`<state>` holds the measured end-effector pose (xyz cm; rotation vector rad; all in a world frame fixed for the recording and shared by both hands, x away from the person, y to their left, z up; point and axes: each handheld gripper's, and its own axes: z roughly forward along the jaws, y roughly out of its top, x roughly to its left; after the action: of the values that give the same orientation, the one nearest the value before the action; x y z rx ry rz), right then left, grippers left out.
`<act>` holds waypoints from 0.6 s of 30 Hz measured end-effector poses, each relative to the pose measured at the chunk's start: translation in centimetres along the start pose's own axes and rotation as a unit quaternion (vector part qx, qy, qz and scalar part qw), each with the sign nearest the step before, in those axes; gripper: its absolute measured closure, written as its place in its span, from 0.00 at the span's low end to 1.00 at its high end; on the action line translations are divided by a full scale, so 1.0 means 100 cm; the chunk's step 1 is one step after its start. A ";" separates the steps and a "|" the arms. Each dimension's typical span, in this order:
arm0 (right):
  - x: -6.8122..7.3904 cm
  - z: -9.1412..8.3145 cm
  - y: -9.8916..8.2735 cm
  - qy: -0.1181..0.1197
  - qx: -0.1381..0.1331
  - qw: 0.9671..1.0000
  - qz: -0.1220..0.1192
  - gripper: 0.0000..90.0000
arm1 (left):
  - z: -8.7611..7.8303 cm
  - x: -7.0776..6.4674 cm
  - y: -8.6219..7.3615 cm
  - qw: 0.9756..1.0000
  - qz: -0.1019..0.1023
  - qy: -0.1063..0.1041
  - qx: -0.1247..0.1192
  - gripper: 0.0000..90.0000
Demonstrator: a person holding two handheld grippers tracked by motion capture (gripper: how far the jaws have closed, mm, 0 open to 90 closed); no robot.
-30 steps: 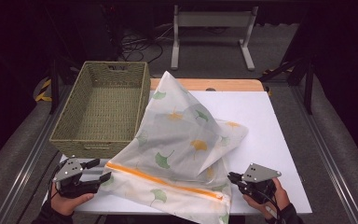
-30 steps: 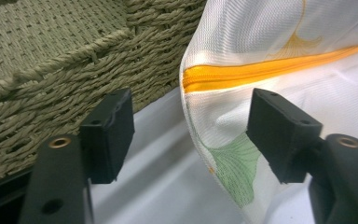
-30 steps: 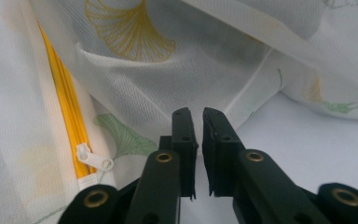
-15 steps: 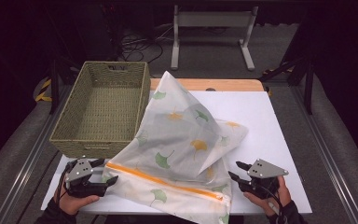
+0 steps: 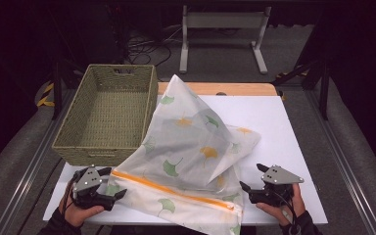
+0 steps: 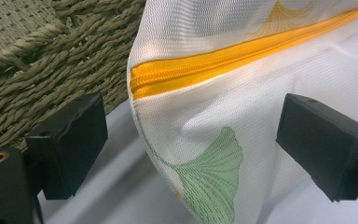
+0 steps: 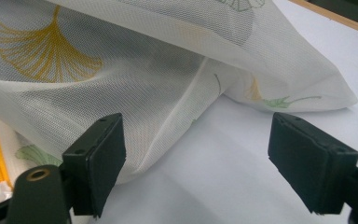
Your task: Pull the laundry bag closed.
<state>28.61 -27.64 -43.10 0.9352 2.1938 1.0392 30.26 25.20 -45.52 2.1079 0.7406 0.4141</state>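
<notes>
Left gripper (image 5: 111,192) low at the near left, fingers (image 6: 70,140) wide apart, just been opening. Corner of the thin white mesh bag with green and yellow leaves and an orange zip (image 5: 196,156) between them, not pinched. Right gripper (image 5: 252,177) at the near right, fingers (image 7: 98,158) also just opened wide, bag edge just beside one, nothing held. Bag spread on the white worktop (image 5: 284,127), leaning on the woven green basket (image 5: 107,117).

I work in a dim lab or studio: my white table (image 5: 284,127) sits in metal rails (image 5: 345,161), with cables (image 5: 137,44) and a stand (image 5: 223,36) beyond.
</notes>
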 end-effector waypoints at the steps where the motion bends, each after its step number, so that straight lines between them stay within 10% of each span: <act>1: 0.000 0.000 0.000 0.002 -0.001 1.000 0.000 0.21 | 0.000 0.000 0.000 1.000 -0.001 0.000 0.000 0.11; 18: 0.003 0.000 -0.002 -0.002 -0.006 1.000 0.006 0.21 | 0.001 -0.001 0.000 1.000 0.003 0.003 0.001 0.10</act>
<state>28.32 -27.47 -43.28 0.9449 2.1784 1.0538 30.23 25.15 -45.58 2.1121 0.7383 0.4238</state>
